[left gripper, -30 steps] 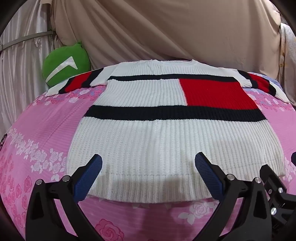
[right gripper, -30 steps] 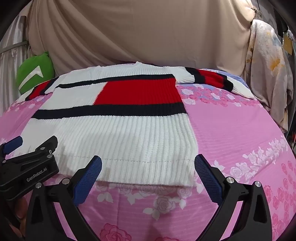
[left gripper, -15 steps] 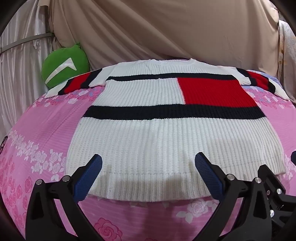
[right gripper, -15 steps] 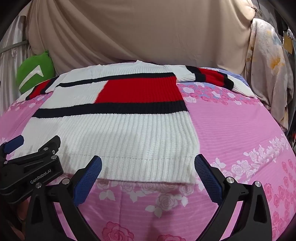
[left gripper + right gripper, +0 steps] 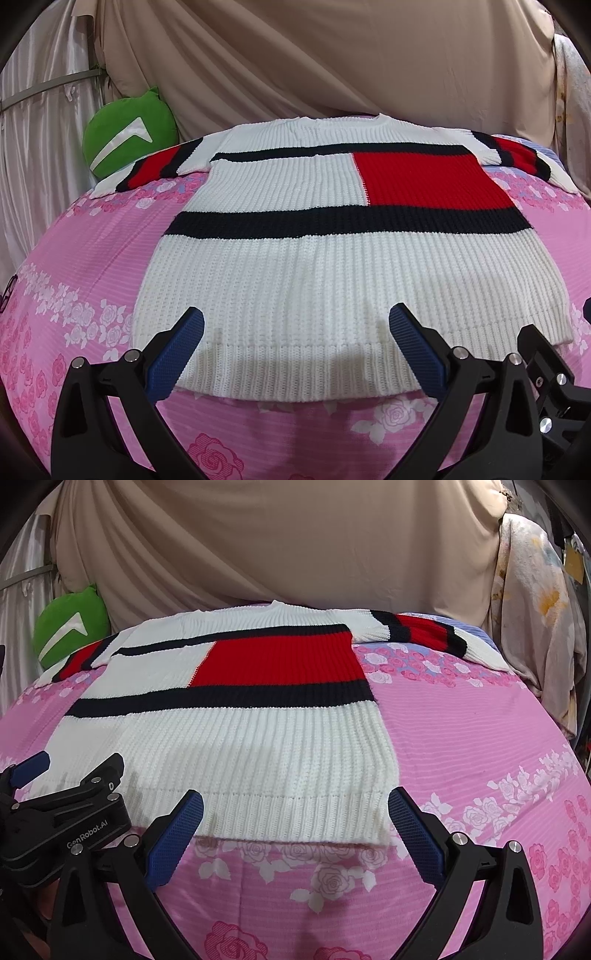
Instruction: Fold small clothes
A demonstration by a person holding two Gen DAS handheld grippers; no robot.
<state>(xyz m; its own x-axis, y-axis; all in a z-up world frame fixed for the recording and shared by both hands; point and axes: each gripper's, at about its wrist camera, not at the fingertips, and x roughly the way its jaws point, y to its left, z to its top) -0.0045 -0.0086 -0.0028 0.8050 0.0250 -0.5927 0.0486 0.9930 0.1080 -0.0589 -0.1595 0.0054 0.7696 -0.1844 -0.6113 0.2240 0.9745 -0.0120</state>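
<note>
Both claws (image 5: 295,350) (image 5: 295,830) released, sweater (image 5: 332,266) flat, hem nearest, neck pointing away

The knitted sweater (image 5: 332,266) was white, ribbed, crossed by two navy horizontal bands, with a red rectangular block between them on one side of the chest. Each sleeve (image 5: 424,631) carried red and navy stripes and ended in white. The bedsheet (image 5: 480,746) was pink with fine horizontal ribbing and bands of white and deep pink roses; a pale blue strip ran near its far edge. The cushion (image 5: 127,142) was green with a white angular mark. The backdrop cloth (image 5: 332,55) was plain beige. Both grippers' fingers (image 5: 177,356) were black with textured blue pads (image 5: 415,836).
</note>
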